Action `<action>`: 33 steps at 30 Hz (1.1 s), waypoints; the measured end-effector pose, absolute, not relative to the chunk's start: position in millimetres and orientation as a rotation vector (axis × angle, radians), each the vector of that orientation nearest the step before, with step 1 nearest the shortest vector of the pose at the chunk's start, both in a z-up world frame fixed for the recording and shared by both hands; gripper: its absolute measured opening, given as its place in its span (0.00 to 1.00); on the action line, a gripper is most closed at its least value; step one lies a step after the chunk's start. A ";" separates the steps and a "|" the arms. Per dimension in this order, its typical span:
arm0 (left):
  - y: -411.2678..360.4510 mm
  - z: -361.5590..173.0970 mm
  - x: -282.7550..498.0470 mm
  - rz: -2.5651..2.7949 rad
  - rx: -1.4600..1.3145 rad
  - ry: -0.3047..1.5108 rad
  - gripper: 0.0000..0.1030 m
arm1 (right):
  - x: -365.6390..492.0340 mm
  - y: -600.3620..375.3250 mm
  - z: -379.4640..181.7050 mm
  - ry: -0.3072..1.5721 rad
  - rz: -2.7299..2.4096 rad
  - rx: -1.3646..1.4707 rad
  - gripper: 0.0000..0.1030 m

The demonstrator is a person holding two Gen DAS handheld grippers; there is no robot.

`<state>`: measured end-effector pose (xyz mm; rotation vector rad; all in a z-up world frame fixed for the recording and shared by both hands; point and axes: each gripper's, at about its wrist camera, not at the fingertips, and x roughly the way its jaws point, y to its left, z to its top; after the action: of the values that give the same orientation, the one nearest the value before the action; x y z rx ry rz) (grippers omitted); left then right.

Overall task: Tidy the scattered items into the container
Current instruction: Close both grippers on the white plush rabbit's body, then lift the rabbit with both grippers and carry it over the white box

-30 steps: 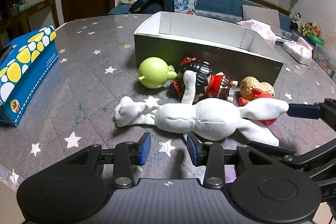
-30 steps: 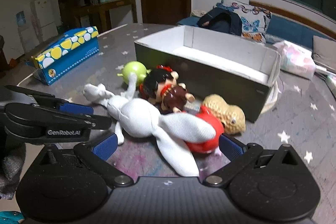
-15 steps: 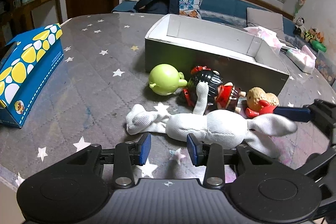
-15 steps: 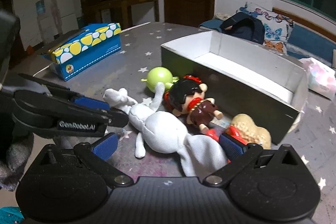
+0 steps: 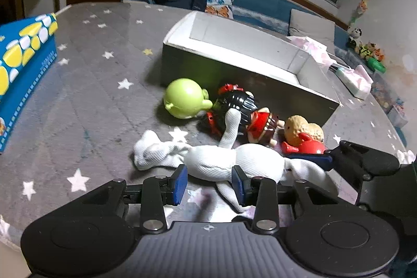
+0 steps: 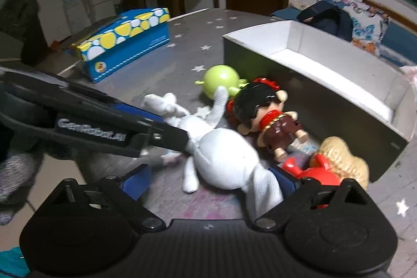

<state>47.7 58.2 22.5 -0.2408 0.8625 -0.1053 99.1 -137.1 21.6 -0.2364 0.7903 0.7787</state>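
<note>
While the white cloth doll [image 5: 234, 163] lies flat with its long axis across the grey star-printed table [image 5: 86, 100], parallel to the empty white-lined box [image 5: 242, 56] behind it, the left gripper [image 5: 208, 183] straddles its soft ribbed torso, jaws closing, pads not yet pressing; the right gripper [image 6: 208, 180] closes around its limp lower end; hard plastic figures [image 6: 265, 116] lie between; a sofa [image 5: 260, 4] stands beyond.

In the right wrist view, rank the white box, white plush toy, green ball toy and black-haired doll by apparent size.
1. white box
2. white plush toy, though it lies nearest the camera
3. black-haired doll
4. green ball toy, which lies farther back, so the gap to the doll is unsure
</note>
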 end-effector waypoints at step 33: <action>107.2 -6.3 83.3 -0.246 -0.732 0.907 0.37 | 125.2 -126.2 13.2 0.812 0.779 -0.249 0.39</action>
<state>83.3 107.2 -6.3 -0.7323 0.9069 -0.2457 125.2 -126.2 13.2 -0.2494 0.8119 0.7790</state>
